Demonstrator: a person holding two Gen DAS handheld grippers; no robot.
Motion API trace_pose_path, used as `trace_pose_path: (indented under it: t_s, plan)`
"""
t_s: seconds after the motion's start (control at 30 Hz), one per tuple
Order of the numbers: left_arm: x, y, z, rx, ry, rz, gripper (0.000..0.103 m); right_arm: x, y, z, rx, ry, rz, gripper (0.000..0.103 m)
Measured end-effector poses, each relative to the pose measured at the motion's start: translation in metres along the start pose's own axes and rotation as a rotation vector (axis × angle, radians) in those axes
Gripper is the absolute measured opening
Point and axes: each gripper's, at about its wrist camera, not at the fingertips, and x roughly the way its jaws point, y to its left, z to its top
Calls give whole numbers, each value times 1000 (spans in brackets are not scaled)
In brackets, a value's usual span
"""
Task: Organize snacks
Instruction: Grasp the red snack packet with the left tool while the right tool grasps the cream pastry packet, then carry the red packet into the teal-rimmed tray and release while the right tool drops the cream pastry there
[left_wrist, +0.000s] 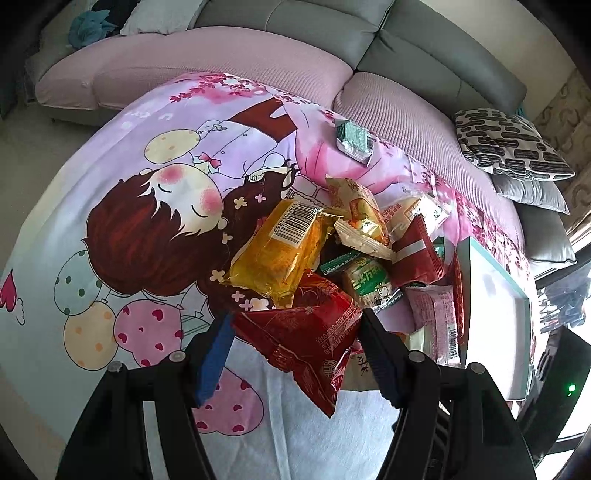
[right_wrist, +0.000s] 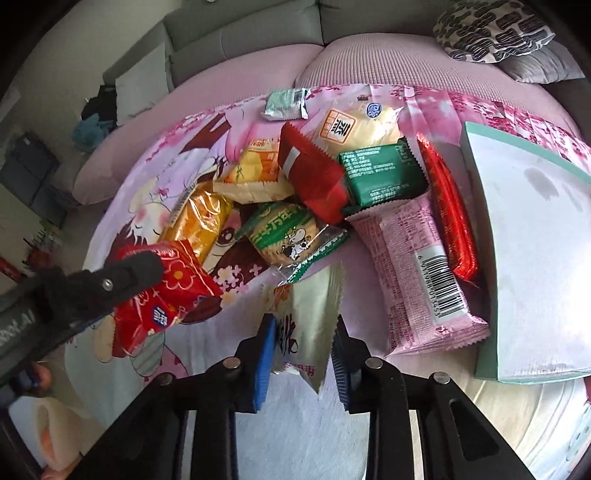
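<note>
A cartoon-print sheet (left_wrist: 122, 206) is spread over the table, presumably as a sorting surface. The teal-rimmed box (right_wrist: 476, 302) is seen empty at the pile's edge. The snack pile (right_wrist: 314, 192) is heaped beside it. The left gripper (left_wrist: 295, 328) is clamped on a red packet (left_wrist: 314, 332); the right gripper (right_wrist: 304, 347) is closed on a white packet (right_wrist: 306, 332), both lifted clear, likely for boxing.
</note>
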Motion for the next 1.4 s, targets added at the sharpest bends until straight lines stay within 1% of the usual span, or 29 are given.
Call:
trace_pose_path:
  t_s: [0.23,0.53,0.87,1.0,1.2,1.3,1.4]
  plan:
    - [-2,-2,0,10,-9,12,69,-16,-4,0,18,-39,45,21]
    - [-9,-6,-1,24,-36,15,69,-33,-7,4,36,-78,83,20]
    - [-17,-17,-3,50,-83,11,69,-62,-15,9,61,-150,131,20]
    - [-21,-22,-4,67,-107,25,69,-75,-20,10,73,-187,151,20]
    - [-22,-38,-6,105,-117,38,69,-90,-44,14,128,-230,135,20]
    - [-25,-52,-5,135,-128,37,69,-106,-63,17,161,-280,101,20]
    - [-26,-72,-5,176,-126,20,69,-122,-89,19,220,-332,76,20]
